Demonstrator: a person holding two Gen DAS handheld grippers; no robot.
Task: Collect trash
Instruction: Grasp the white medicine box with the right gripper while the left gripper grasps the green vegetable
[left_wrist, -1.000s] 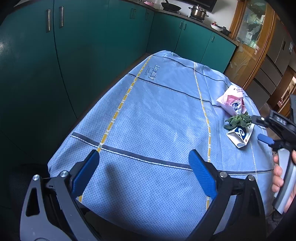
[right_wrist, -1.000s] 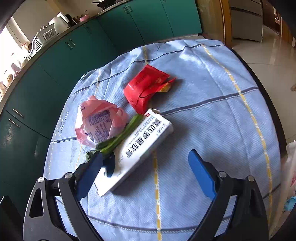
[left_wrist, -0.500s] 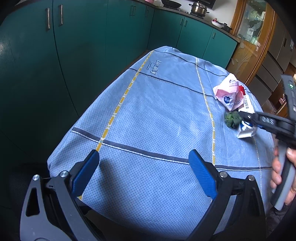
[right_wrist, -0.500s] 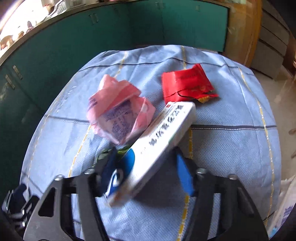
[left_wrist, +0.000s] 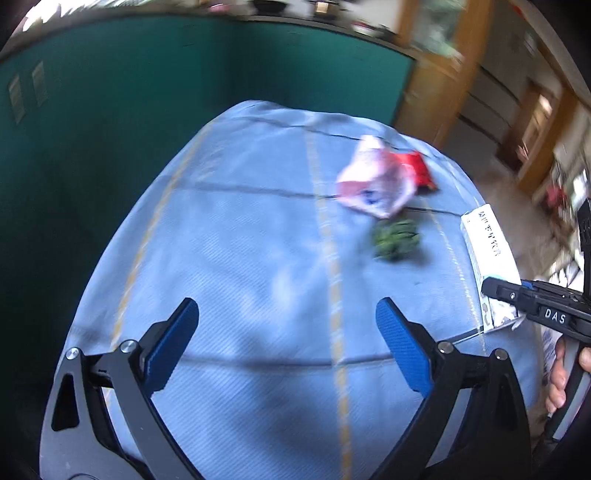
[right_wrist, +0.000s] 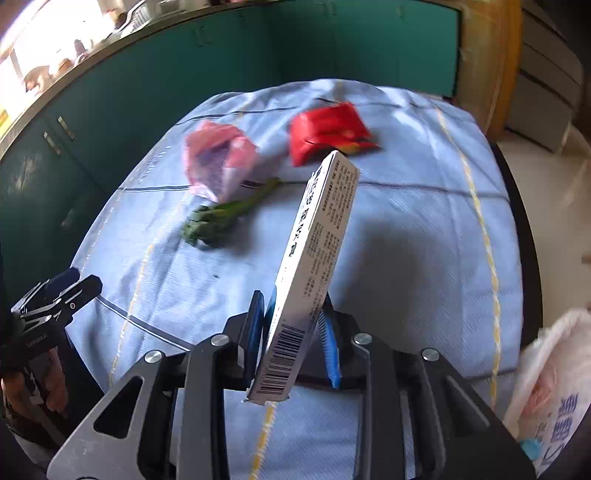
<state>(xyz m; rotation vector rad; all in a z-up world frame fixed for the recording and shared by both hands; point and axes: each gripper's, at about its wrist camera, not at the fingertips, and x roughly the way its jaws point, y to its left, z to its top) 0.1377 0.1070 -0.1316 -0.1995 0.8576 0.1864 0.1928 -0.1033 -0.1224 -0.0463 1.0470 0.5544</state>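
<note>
The box (right_wrist: 317, 266) is gripped at its barcode end by the right gripper (right_wrist: 291, 332), whose jaws are closed flat on its two broad faces. It is lifted clear of the desk (right_wrist: 424, 229), its long axis running up and away from the jaws, tilted slightly to the right. A white bag (right_wrist: 550, 387) printed in blue is seen just off the desk's near right corner, close beside the right gripper; it is judged to be the likely place for the trash, so the coming move would be a short swing of the box to the right and down, long axis first.

The left gripper (left_wrist: 284, 347) is held over the desk's near edge with its jaws spread wide and nothing between them. The remaining trash lies ahead of it and to its right, toward the far right part of the desk: a green bunch (left_wrist: 395, 238) nearest, a pink wrapper (left_wrist: 373, 184) touching or just beside the bunch's stem end, and a red packet (left_wrist: 419, 171) beyond. The right gripper is judged the nearer to these.

The box is stiff printed card, long, thin and flat. The pink wrapper is crumpled soft film, the red packet glossy foil, the green bunch limp and leafy. The desk is covered by a woven blue cloth with yellow and dark stripes.
</note>
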